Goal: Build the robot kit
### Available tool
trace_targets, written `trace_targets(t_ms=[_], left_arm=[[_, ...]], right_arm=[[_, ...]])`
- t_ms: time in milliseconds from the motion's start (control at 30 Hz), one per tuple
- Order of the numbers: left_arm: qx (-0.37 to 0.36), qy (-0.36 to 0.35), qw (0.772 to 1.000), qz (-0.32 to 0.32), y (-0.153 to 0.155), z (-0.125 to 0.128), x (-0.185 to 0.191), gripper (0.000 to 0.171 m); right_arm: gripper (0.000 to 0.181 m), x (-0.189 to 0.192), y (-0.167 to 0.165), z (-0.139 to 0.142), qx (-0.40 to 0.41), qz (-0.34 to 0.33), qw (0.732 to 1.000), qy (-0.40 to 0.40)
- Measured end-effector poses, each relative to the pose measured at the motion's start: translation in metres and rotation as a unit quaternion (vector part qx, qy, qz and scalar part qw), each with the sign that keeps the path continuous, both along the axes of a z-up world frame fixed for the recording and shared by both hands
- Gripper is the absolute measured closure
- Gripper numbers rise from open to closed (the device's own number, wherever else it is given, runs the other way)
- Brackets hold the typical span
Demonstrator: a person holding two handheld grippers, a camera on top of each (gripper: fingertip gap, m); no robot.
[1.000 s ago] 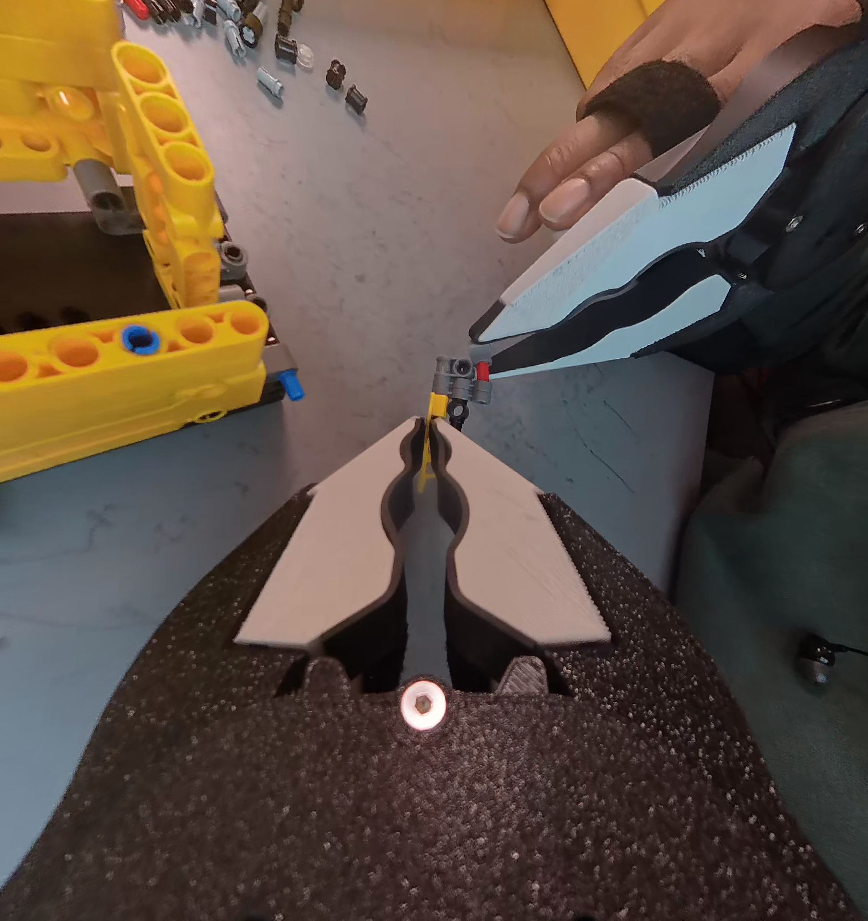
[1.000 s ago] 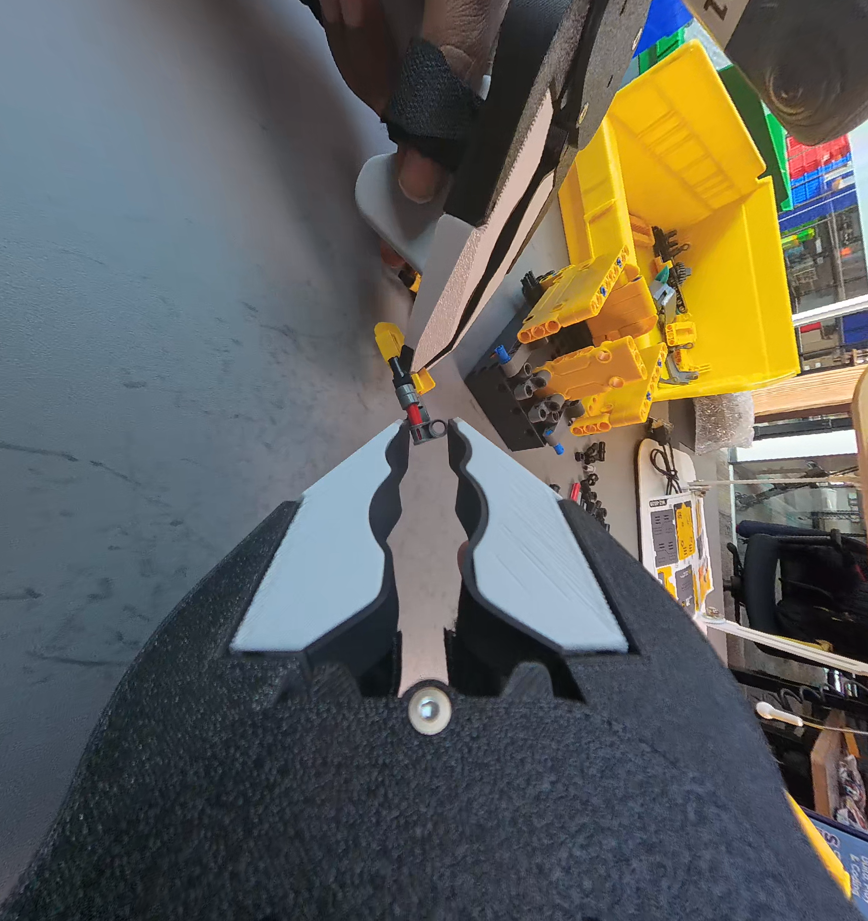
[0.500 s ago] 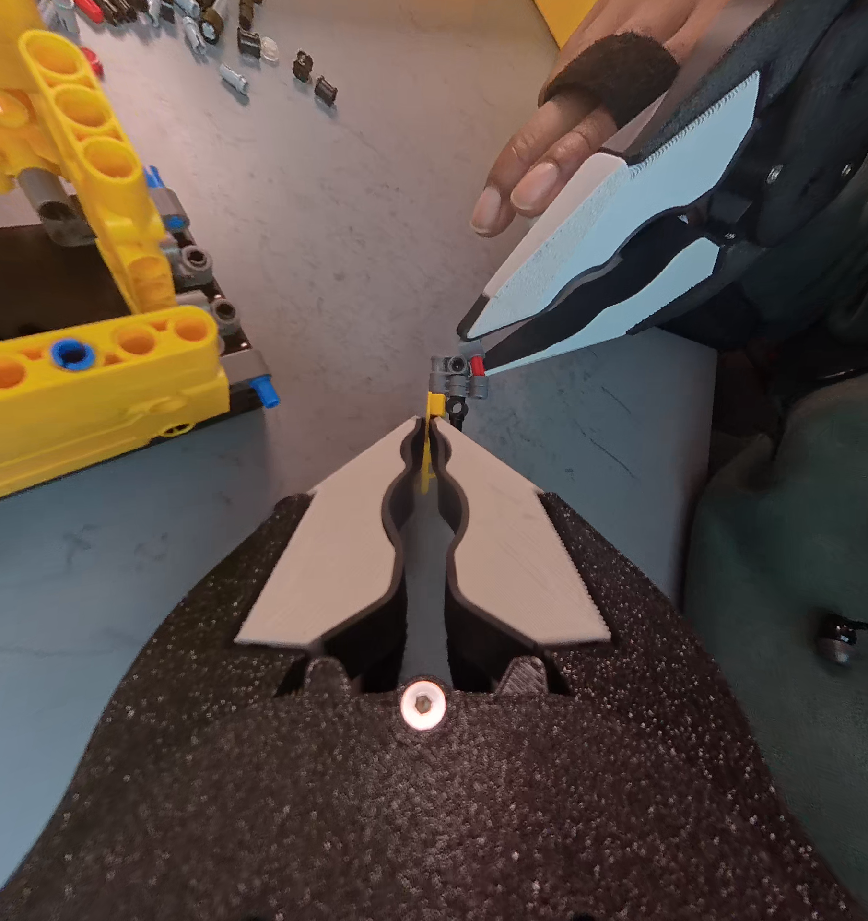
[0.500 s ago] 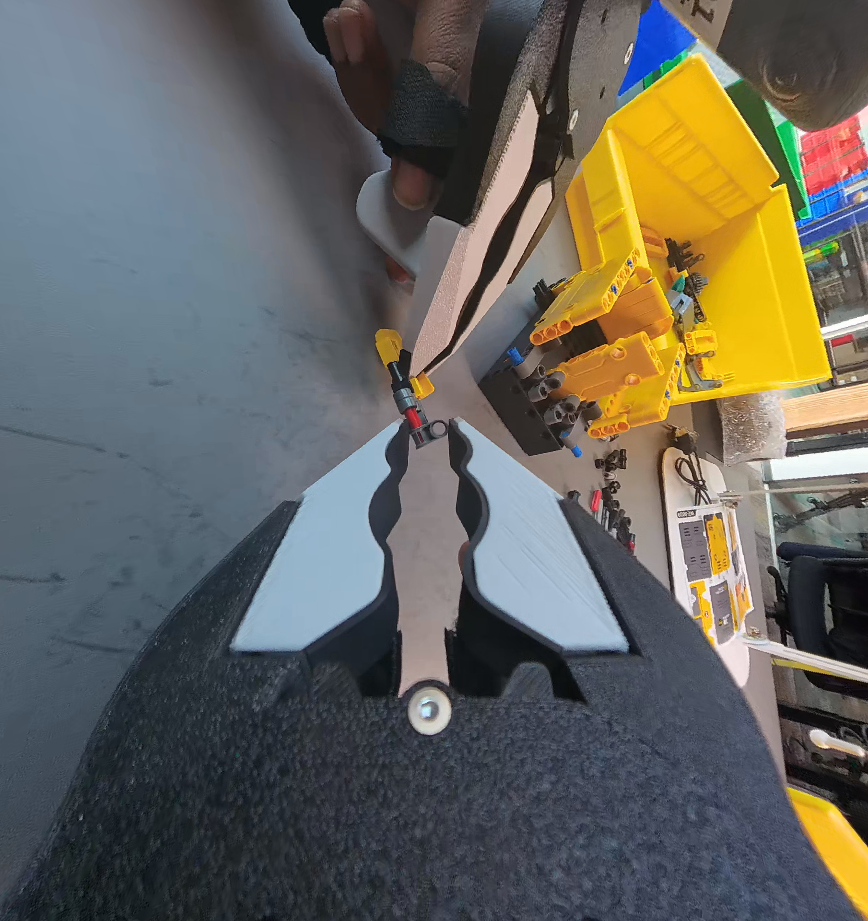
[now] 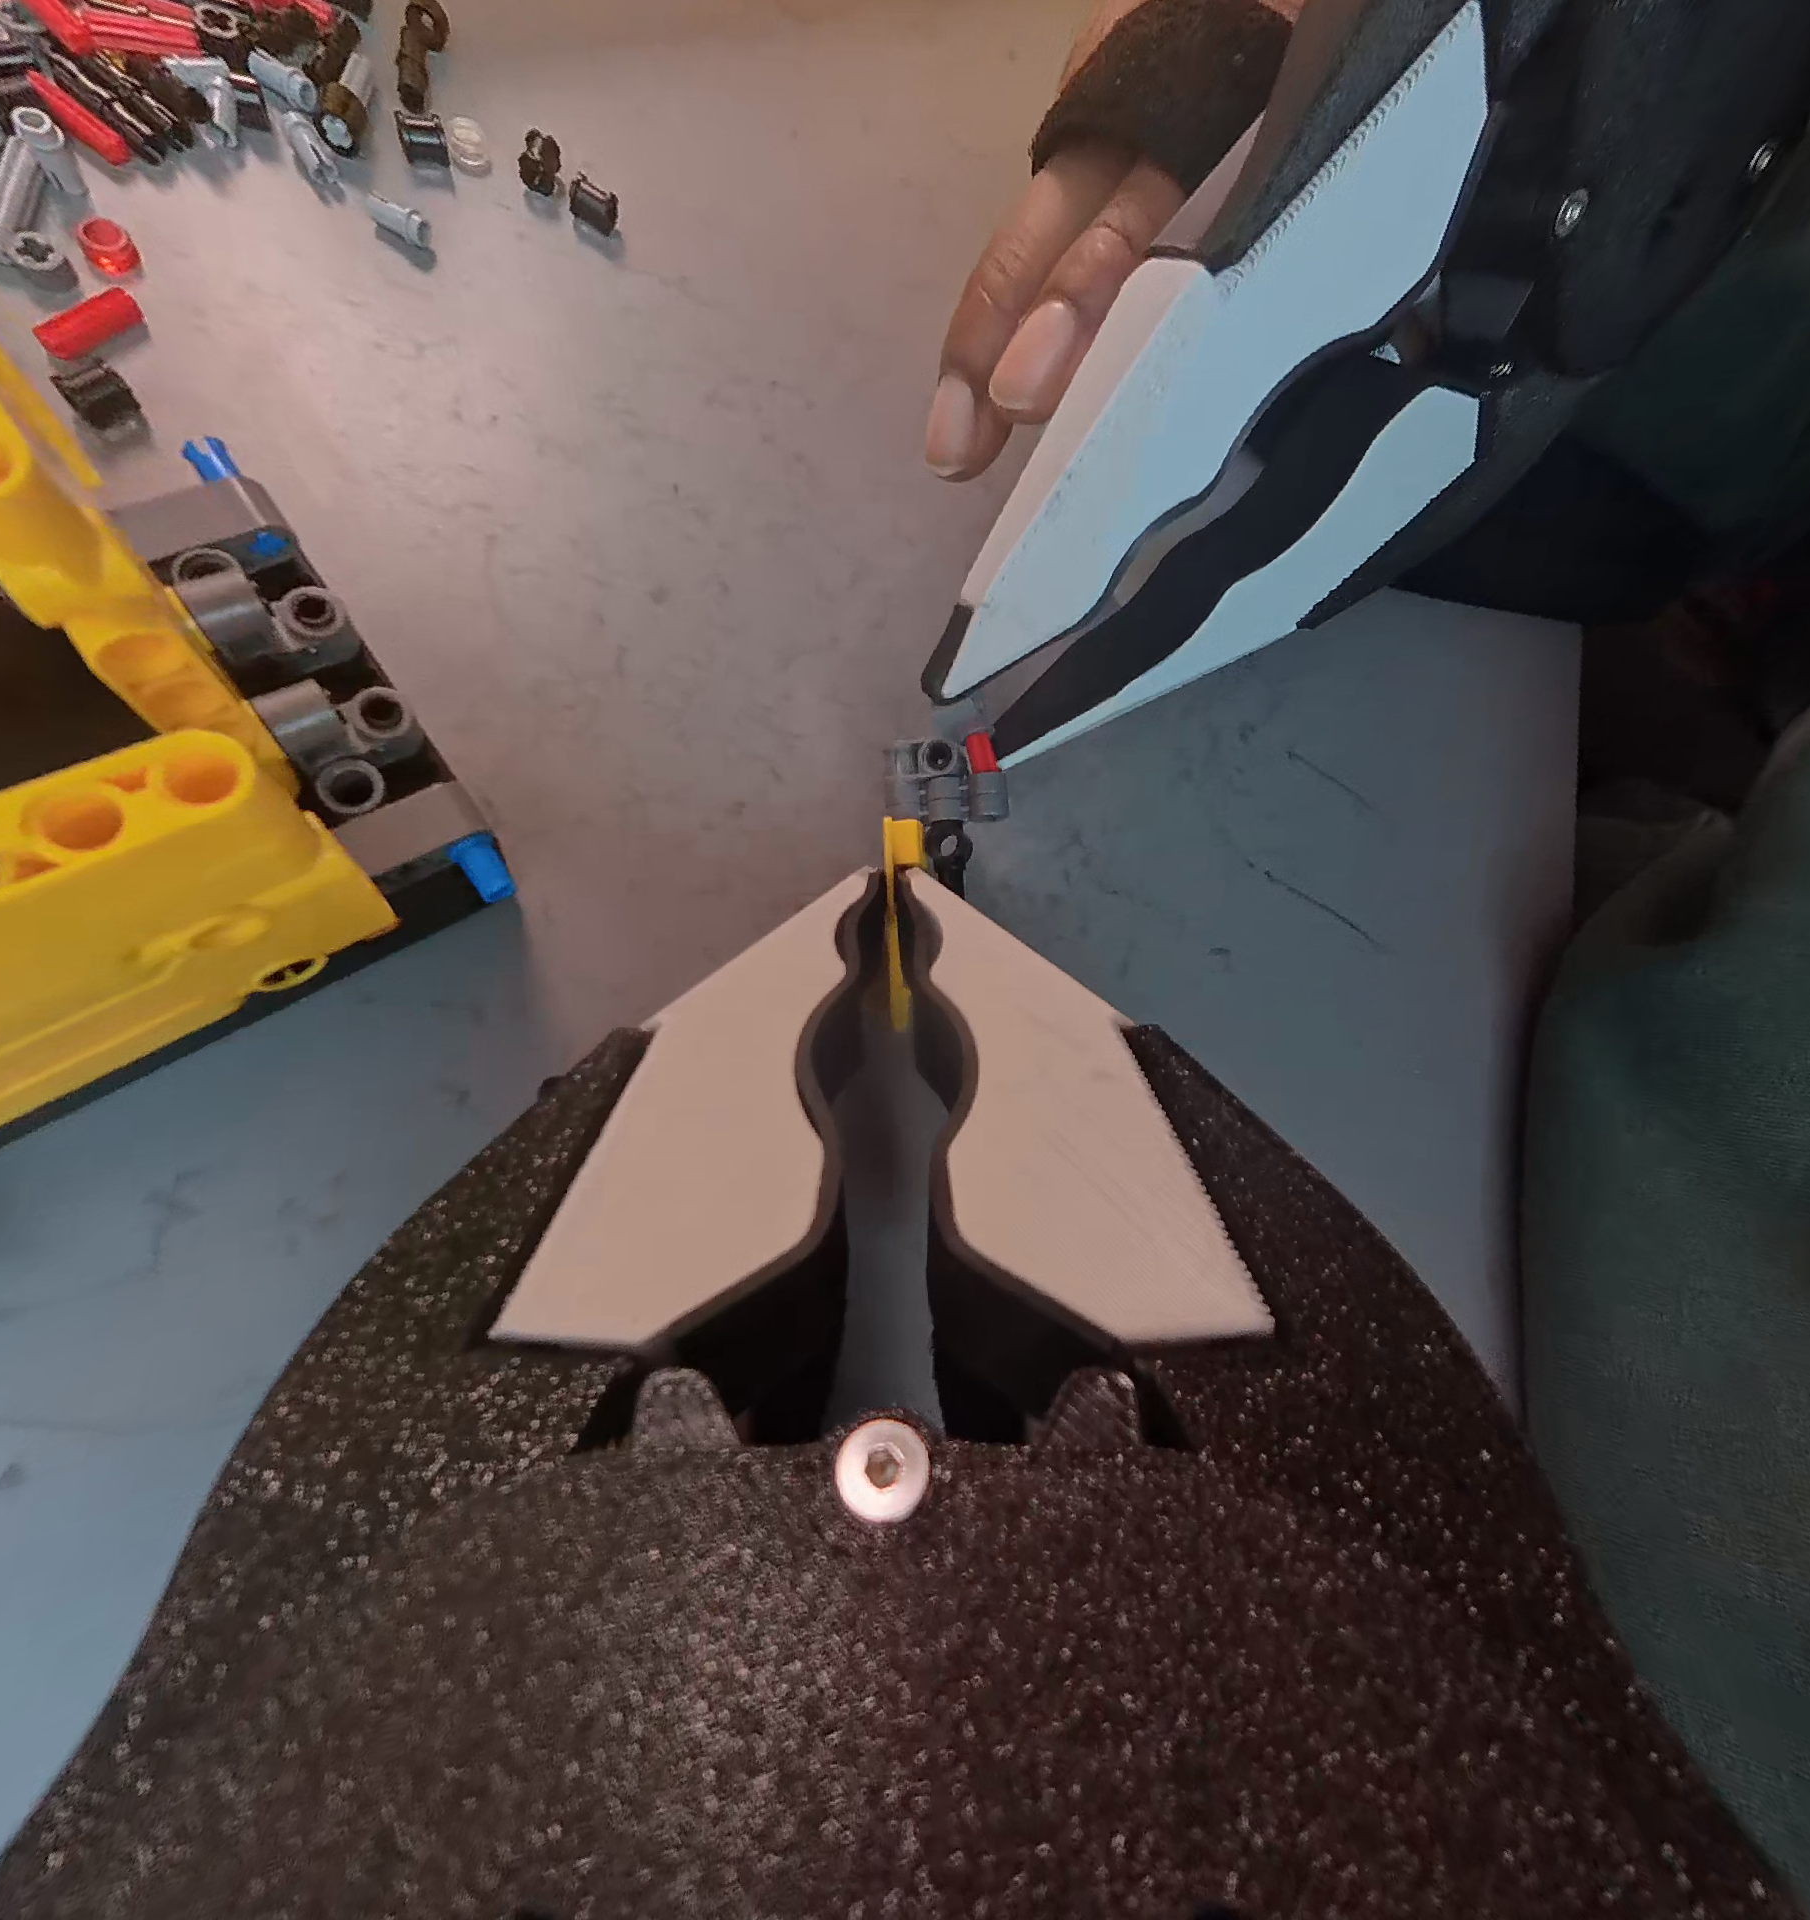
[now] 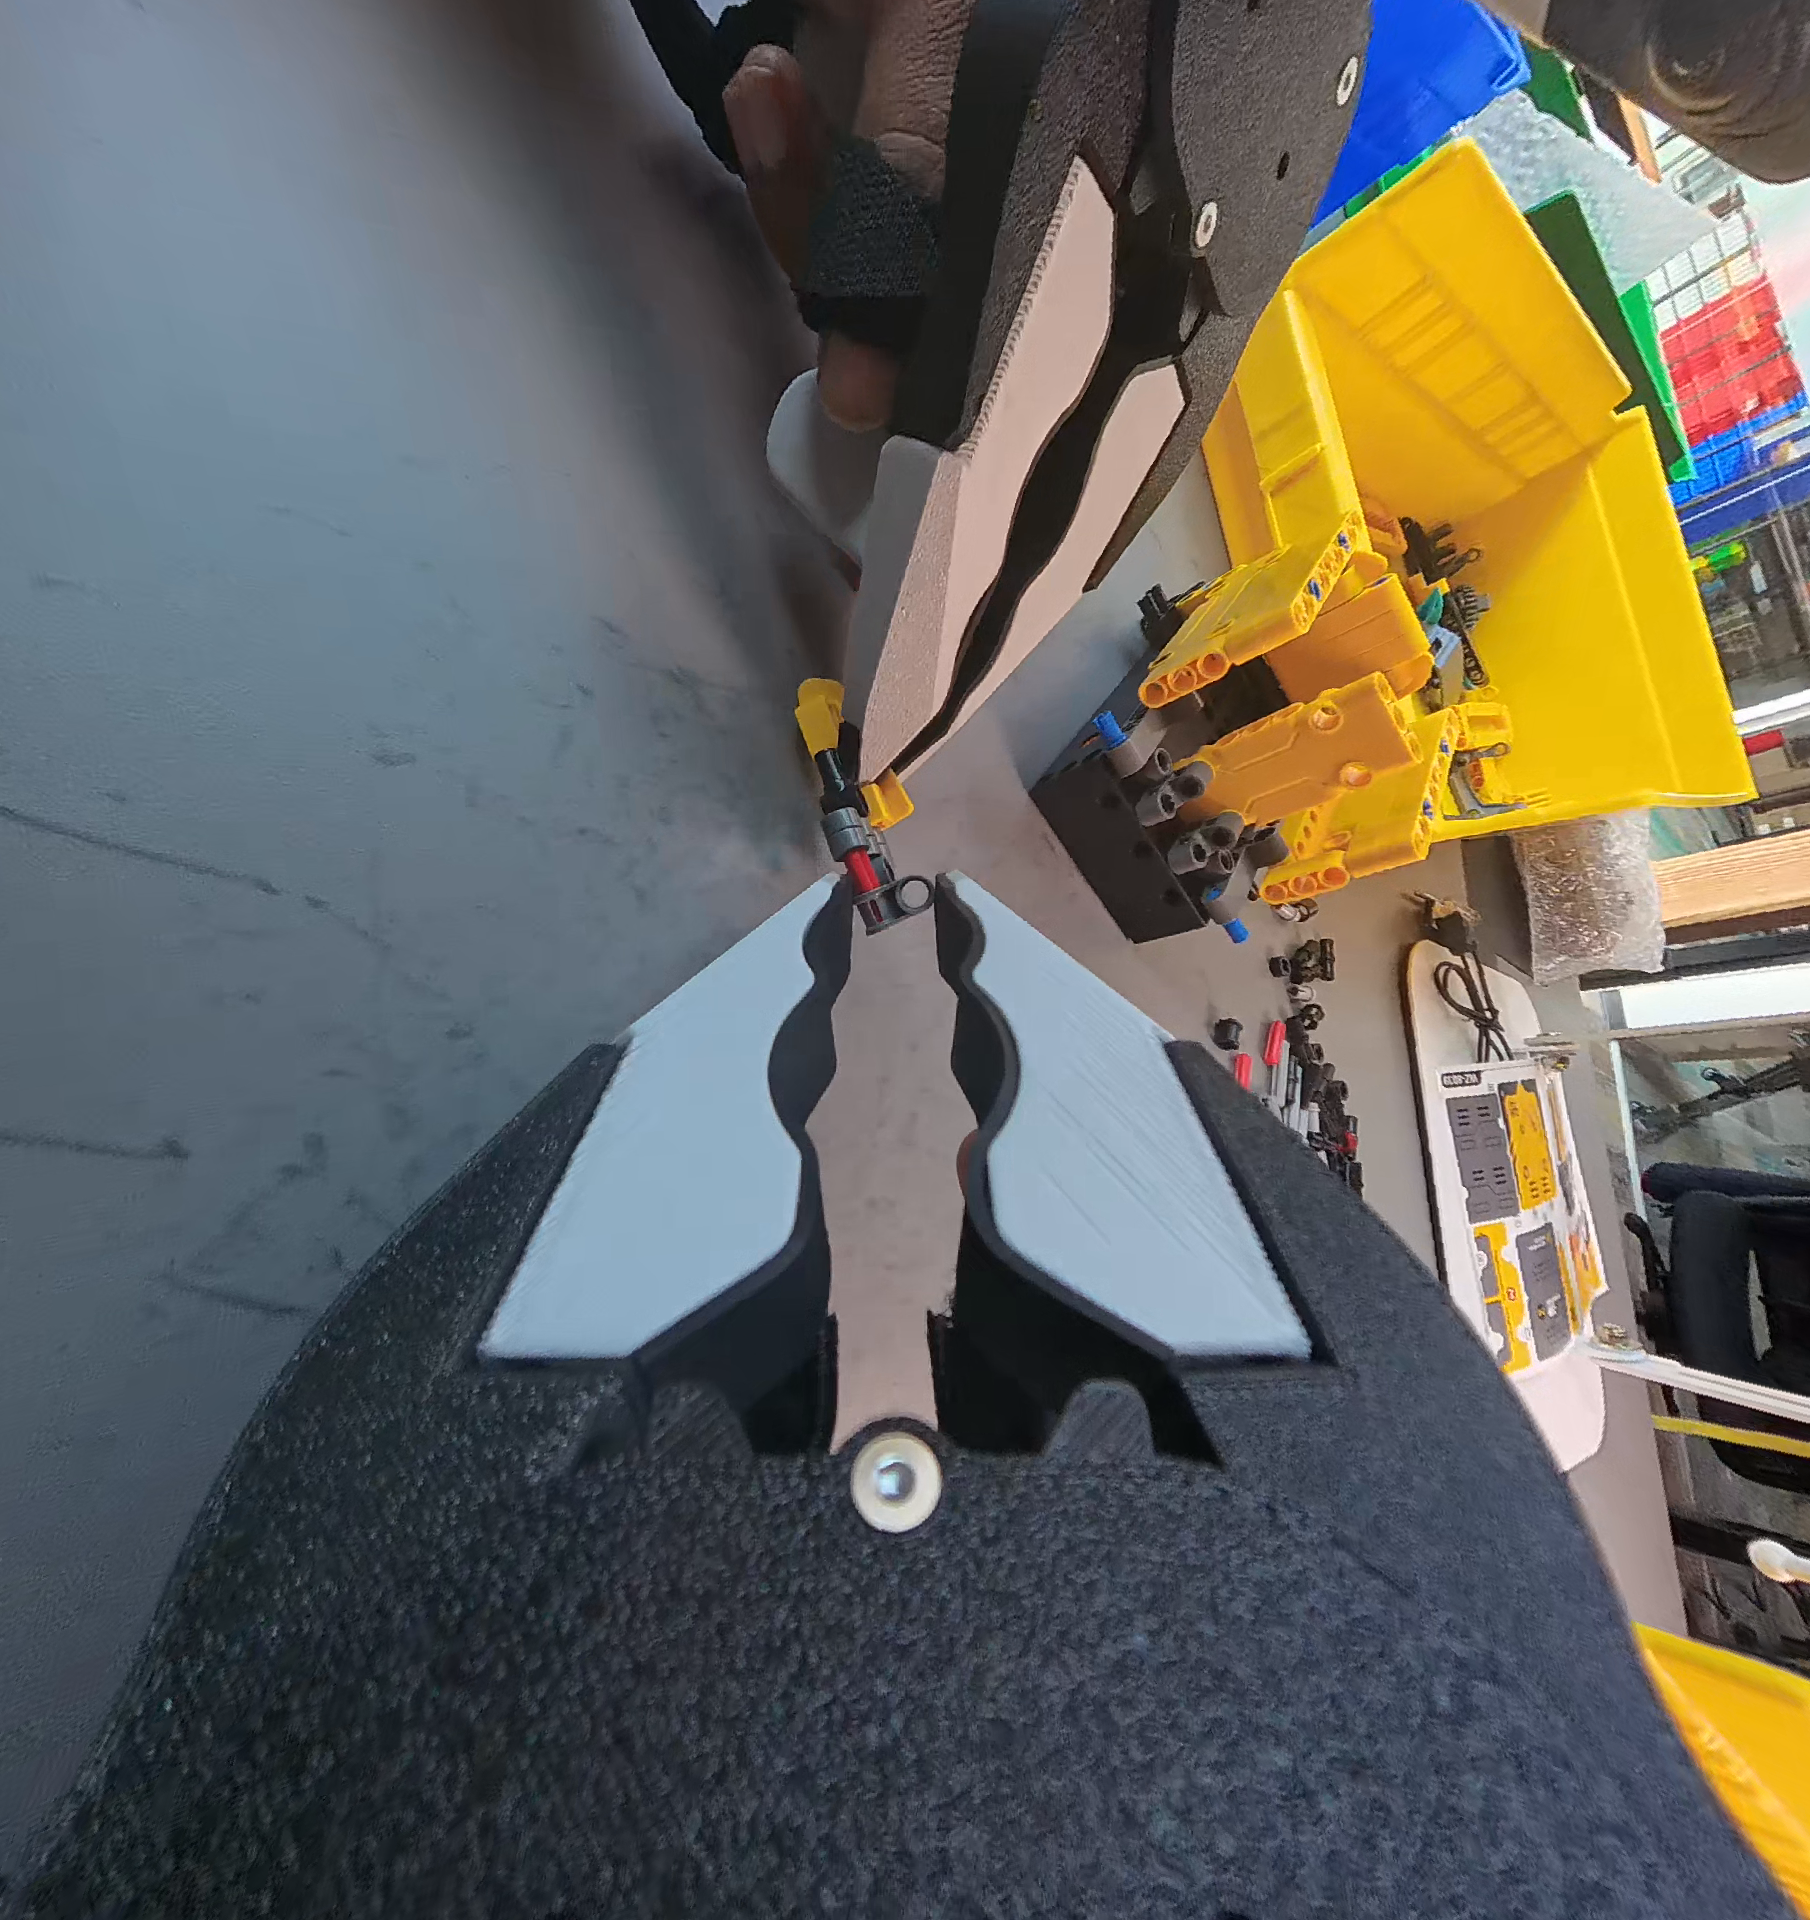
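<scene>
Left tongs (image 5: 888,878) pinched tight on a thin yellow piece (image 5: 897,935), held above the grey surface (image 5: 672,436) near its right edge. Joined to that piece, a small assembly of grey connectors (image 5: 930,781) with a red pin (image 5: 978,750) and a black stub below. Right tongs (image 5: 968,717) closed to a narrow gap on the grey-and-red end of the same assembly, tips touching it; seen from the right wrist, right tongs (image 6: 888,896) with the grey connector (image 6: 896,899) between the tips and the left tongs (image 6: 875,774) just beyond, gripping the yellow end. A hand (image 5: 1026,312) with a black strap behind the right tongs. At the left edge, a yellow and black block model (image 5: 132,862). Toward the far left corner, loose red, grey and black pins (image 5: 153,94). Past the model, a yellow bin (image 6: 1503,499) and a printed sheet (image 6: 1514,1216).
</scene>
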State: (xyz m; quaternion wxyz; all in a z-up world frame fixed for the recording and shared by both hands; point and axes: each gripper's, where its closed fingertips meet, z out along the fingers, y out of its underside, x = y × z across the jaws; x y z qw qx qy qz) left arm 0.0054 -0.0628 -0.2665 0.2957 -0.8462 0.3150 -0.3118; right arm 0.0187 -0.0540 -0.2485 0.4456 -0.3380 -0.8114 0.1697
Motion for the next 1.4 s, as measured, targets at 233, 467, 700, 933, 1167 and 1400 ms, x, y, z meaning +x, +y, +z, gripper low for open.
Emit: trace_targets(t_ms=[233, 467, 700, 933, 1167, 1400], left_arm=[[-0.052, -0.057, 0.997, 0.019, 0.0, 0.006, 0.003, 0.171], [-0.067, -0.068, 0.995, 0.024, -0.001, 0.006, 0.003, 0.171], [-0.075, -0.077, 0.994, 0.025, -0.001, 0.007, 0.003, 0.171], [-0.082, -0.087, 0.992, 0.027, -0.001, 0.007, 0.003, 0.171], [-0.092, -0.097, 0.99, 0.047, 0.002, 0.008, 0.0, 0.171], [-0.098, -0.129, 0.983, 0.09, 0.013, 0.011, -0.006, 0.171]], right_arm=[[0.167, 0.001, 0.0, 0.006, -0.014, -0.004, 1.0, 0.015], [0.167, 0.0, -0.001, 0.007, -0.034, -0.004, 0.999, 0.018], [0.167, -0.001, -0.002, 0.007, -0.048, -0.005, 0.999, 0.02], [0.166, -0.001, -0.002, 0.008, -0.064, -0.005, 0.998, 0.024], [0.166, -0.004, 0.001, 0.009, -0.06, -0.022, 0.998, 0.026], [0.166, -0.01, 0.013, 0.013, -0.039, -0.089, 0.995, 0.03]])
